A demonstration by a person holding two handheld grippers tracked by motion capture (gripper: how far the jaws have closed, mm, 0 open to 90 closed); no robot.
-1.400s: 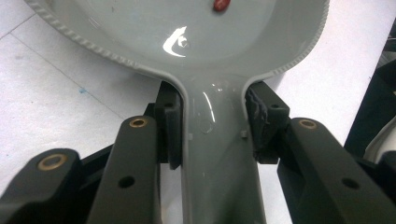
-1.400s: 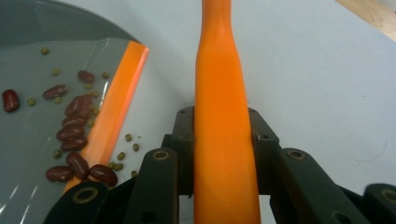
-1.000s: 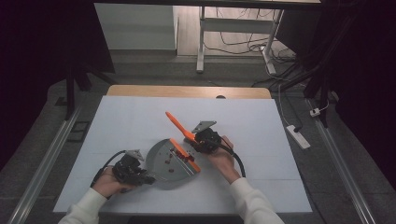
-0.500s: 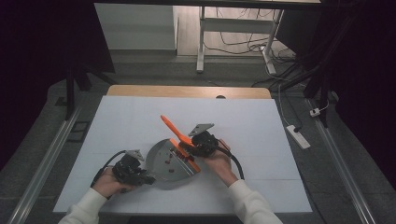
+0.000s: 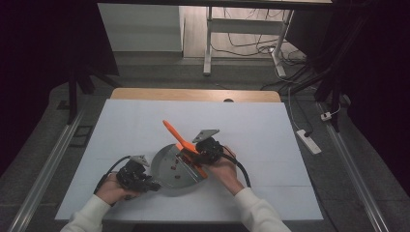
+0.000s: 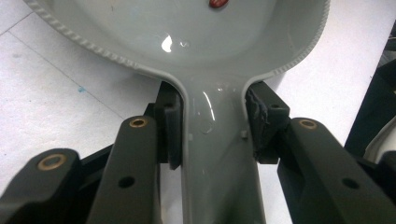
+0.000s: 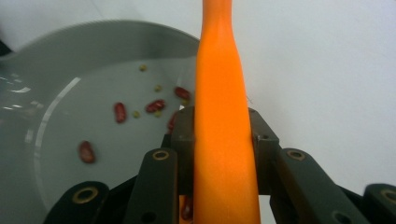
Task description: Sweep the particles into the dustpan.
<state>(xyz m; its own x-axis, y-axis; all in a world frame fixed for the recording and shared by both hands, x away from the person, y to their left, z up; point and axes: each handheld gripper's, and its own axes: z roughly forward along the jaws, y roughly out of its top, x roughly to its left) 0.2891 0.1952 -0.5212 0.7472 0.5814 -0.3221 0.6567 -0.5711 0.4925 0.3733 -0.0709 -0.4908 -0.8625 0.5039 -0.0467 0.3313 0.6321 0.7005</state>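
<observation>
Left gripper (image 6: 212,123) clamps grey dustpan (image 6: 196,28) handle. Right gripper (image 7: 222,135) grips orange brush handle (image 7: 223,116). Red beans (image 7: 120,112) lie in dustpan on worktop (image 5: 270,130).

Glossy grey plastic dustpan (image 6: 196,42), smooth orange plastic brush handle (image 7: 222,140).

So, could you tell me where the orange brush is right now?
In the high view, the orange brush sits mid-table, clamped in the right gripper over the grey dustpan.

Both sleeves (image 5: 256,210) are white, at the bottom of the frame. Each gripper is black, with a grey three-cornered plate (image 5: 205,135), brass-coloured rivets (image 6: 138,122) and a black cable (image 5: 240,166).
</observation>
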